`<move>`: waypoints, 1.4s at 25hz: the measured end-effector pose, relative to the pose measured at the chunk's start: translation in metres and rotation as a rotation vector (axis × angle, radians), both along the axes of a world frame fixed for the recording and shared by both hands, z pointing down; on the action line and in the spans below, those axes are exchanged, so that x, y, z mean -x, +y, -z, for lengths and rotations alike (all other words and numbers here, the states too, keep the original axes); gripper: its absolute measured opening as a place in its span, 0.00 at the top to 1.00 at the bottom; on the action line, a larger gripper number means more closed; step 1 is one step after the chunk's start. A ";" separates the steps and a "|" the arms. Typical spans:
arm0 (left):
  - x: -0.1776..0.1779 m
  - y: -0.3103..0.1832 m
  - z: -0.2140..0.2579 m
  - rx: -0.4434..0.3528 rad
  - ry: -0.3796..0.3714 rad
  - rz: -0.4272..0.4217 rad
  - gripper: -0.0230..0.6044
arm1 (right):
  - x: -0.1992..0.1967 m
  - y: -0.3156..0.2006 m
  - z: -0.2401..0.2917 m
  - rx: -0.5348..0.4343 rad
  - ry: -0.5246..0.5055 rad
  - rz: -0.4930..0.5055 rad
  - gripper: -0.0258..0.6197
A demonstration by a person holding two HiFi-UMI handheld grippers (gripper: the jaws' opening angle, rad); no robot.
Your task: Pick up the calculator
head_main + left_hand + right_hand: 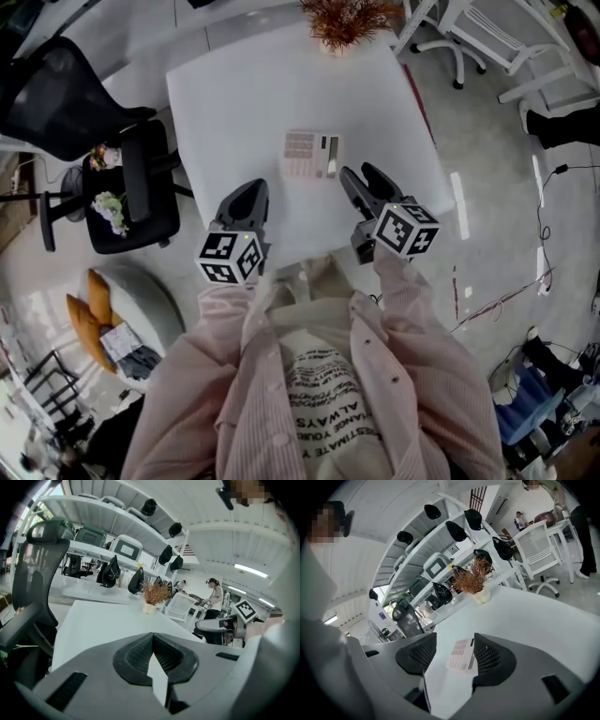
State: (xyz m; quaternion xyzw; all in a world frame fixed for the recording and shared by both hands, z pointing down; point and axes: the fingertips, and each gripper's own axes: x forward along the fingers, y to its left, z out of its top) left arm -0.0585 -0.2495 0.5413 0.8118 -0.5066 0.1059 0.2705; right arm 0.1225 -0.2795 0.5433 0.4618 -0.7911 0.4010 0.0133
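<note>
Nearest to me, my pink shirt (206, 375) fills the bottom of the head view. Beyond it my left gripper (253, 190) hovers over the white surface (234, 103), its jaws pressed together on nothing. My right gripper (361, 174) has its jaws apart. The calculator (312, 155) lies flat just ahead of them, untouched, framed between the two jaws and nearer the right-hand one.
</note>
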 end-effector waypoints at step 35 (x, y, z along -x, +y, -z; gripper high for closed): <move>-0.011 -0.055 -0.100 0.253 0.001 -0.004 0.96 | 0.054 -0.049 -0.125 0.418 -0.044 0.217 0.65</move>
